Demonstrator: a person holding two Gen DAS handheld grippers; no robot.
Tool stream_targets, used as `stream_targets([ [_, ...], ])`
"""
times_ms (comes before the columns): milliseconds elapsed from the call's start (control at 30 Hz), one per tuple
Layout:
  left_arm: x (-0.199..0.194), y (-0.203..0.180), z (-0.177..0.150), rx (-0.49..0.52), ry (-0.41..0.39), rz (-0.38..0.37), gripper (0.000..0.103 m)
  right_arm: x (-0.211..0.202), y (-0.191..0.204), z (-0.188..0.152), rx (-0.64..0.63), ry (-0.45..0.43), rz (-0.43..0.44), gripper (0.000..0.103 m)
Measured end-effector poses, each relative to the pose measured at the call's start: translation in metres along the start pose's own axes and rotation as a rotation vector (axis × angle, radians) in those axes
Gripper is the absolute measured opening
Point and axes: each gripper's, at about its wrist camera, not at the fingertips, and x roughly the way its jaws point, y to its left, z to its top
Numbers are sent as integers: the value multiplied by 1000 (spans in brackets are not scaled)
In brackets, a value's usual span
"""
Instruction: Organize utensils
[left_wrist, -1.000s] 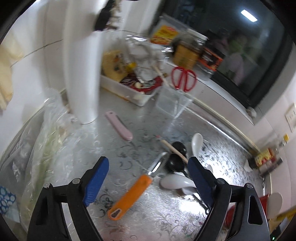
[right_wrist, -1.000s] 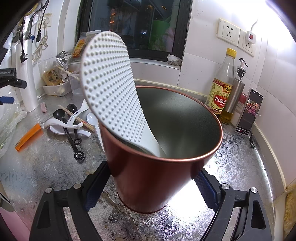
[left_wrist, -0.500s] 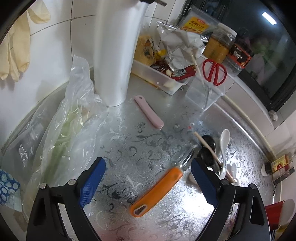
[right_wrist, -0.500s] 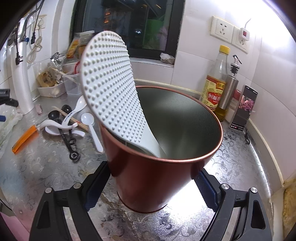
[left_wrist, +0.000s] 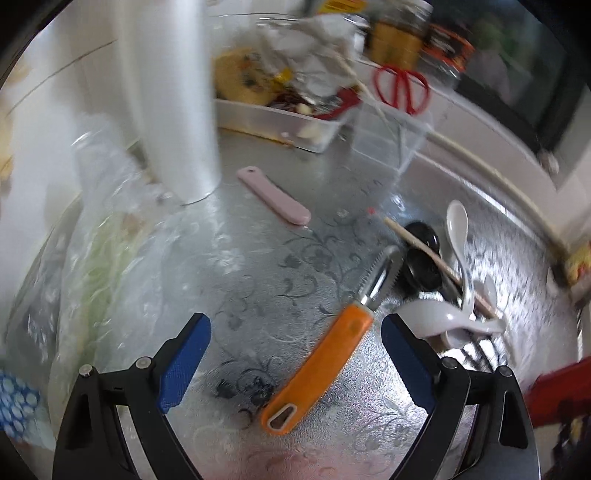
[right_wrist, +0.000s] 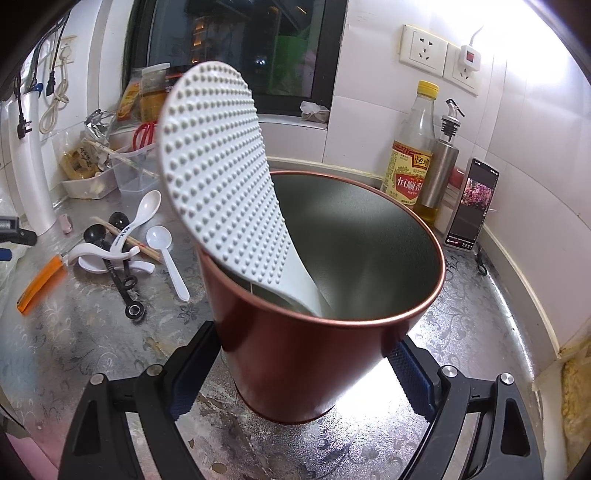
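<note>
While spoons (left_wrist: 452, 317) and a chopstick (left_wrist: 439, 267) crowd its blade end, the orange-handled peeler (left_wrist: 321, 360) lies between the wide-open left gripper (left_wrist: 295, 363); the right gripper (right_wrist: 295, 373) clasps the red holder (right_wrist: 314, 354).

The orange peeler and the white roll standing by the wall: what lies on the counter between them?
A pink flat handle-like item lies between the orange peeler and the white roll, alone on the patterned counter; the left wrist view shows it.

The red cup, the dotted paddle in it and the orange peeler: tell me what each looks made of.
Red cup: probably metal, with a glossy red outside, a matte grey-green inside and a thin coppery rim.
Dotted paddle: apparently moulded plastic, matte off-white, with even rows of raised bumps.
Orange peeler: the handle looks like smooth, satin plastic; the blade end is shiny and serrated, likely steel.
</note>
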Motion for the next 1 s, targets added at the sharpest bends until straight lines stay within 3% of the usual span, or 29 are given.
stream_targets([
  [300, 25, -35, -3, 186, 90, -3, 94, 1, 1, 1, 0, 6, -12, 91],
  [533, 43, -46, 1, 250, 138, 82, 94, 1, 1, 1, 1, 7, -12, 91],
  [767, 57, -45, 8, 261, 165, 116, 94, 1, 1, 1, 0, 7, -13, 91],
  [1000, 62, -28, 19, 180, 185, 100, 94, 2, 1, 2, 0, 8, -16, 91],
])
